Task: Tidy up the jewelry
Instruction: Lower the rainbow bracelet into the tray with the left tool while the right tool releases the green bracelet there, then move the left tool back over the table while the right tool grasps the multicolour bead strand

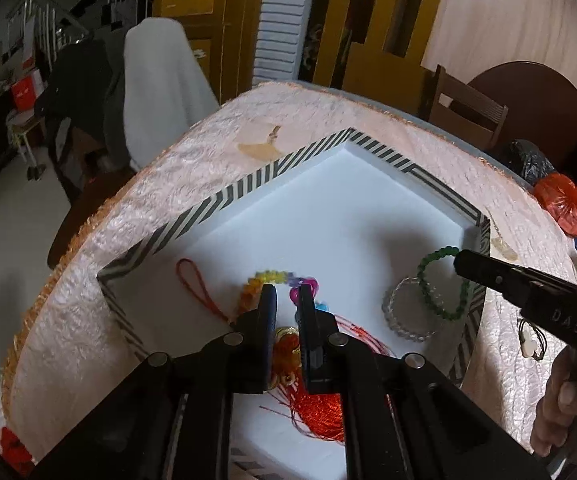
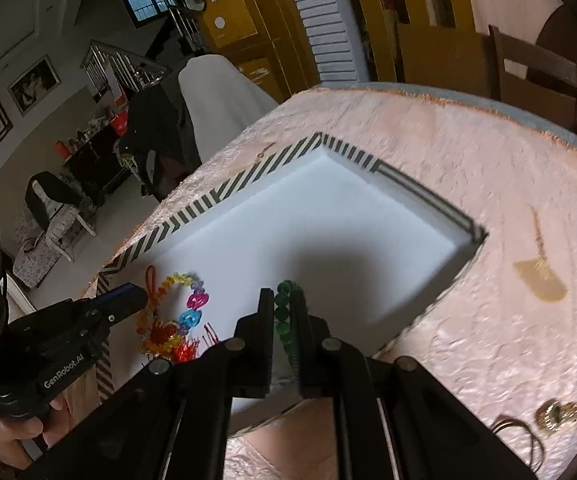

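A white tray (image 1: 368,184) with a striped black-and-white rim sits on the table (image 1: 192,168), which is covered in a pale pink cloth. The left gripper (image 1: 287,294) hangs over the tray's near part, jaws slightly parted with nothing pressed between them; just below lie a rainbow bead bracelet (image 1: 272,278) and a red tassel charm (image 1: 320,408) with its cord loop (image 1: 196,280). The right gripper (image 2: 284,300) is clenched on a green bead bracelet (image 2: 286,312) at the tray's right edge, beside a clear bead bracelet (image 1: 406,314). Outside the tray, on the cloth, rest a gold fan-shaped pendant (image 2: 540,276) and a gold charm on a dark cord (image 2: 560,414). Chairs crowd the far side.
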### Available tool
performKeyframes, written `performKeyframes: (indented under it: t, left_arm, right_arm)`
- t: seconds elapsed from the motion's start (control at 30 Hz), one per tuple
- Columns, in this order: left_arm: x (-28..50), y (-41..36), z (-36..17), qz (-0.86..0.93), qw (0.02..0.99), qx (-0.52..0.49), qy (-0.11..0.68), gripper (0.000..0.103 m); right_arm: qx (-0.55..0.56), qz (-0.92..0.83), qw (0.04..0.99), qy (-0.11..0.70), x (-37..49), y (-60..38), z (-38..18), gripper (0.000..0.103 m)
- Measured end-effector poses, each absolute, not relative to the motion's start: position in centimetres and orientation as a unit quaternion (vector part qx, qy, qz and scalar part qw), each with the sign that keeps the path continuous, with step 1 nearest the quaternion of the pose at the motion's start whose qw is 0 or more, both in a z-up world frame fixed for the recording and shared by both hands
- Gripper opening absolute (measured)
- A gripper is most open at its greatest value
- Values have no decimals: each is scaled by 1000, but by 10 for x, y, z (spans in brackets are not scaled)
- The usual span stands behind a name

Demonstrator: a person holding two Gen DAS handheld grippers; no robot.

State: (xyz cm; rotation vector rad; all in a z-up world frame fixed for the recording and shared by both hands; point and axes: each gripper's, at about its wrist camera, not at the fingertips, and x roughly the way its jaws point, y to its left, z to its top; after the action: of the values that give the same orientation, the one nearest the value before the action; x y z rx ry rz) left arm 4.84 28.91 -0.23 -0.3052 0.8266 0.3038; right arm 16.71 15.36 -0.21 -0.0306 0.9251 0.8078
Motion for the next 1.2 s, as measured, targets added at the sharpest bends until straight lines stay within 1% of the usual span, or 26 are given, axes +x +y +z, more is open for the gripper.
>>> performKeyframes:
  t: [0.03, 0.07, 0.1, 0.2, 0.3, 0.5, 0.67, 0.73, 0.83, 0.9, 1.07, 1.13, 1.2]
  left_arm:
    - [48, 290, -2, 150, 892, -147, 400, 29]
    - [47, 291, -1, 153, 892, -147, 399, 31]
    - [46, 291, 0, 154, 892, -147, 398, 34]
    - [45, 289, 4, 159, 892, -145, 396, 39]
    - [45, 284, 8, 160, 893, -145, 396, 39]
    - [49, 256, 22, 140, 901, -133, 388, 39]
    - [57, 210, 28, 98, 911, -126, 380, 39]
    - [58, 186, 26, 73, 915, -117, 379, 39]
    - [58, 147, 15, 31, 917, -102, 385, 39]
    - [60, 121, 0, 11, 912, -90, 400, 39]
    - [63, 88, -31, -8, 904, -77, 420, 39]
    - [63, 78, -42, -10, 900, -72, 429, 39]
    - [59, 73, -44, -10, 906, -61, 419, 39]
  right_arm:
    - [-3, 381, 816, 435, 167, 152, -3, 8]
    - [8, 385, 813, 436, 168, 151, -3, 9]
    - [18, 390, 810, 438, 168, 151, -2, 12]
    - [22, 390, 813, 431, 168, 145, 3, 15]
    - [33, 387, 818, 424, 167, 131, 11, 18]
    - [30, 370, 835, 408, 157, 84, 25, 18]
    - [13, 322, 858, 400, 140, 18, 22, 23]
    - [-2, 289, 870, 399, 135, -16, 19, 23]
    - [-22, 242, 890, 386, 123, -74, 17, 25]
    - [-12, 215, 899, 382, 117, -116, 13, 26]
    - [26, 131, 914, 383, 110, -215, 0, 26]
    - [38, 120, 911, 394, 109, -238, -8, 26]
    - [43, 110, 909, 400, 110, -253, -15, 26]
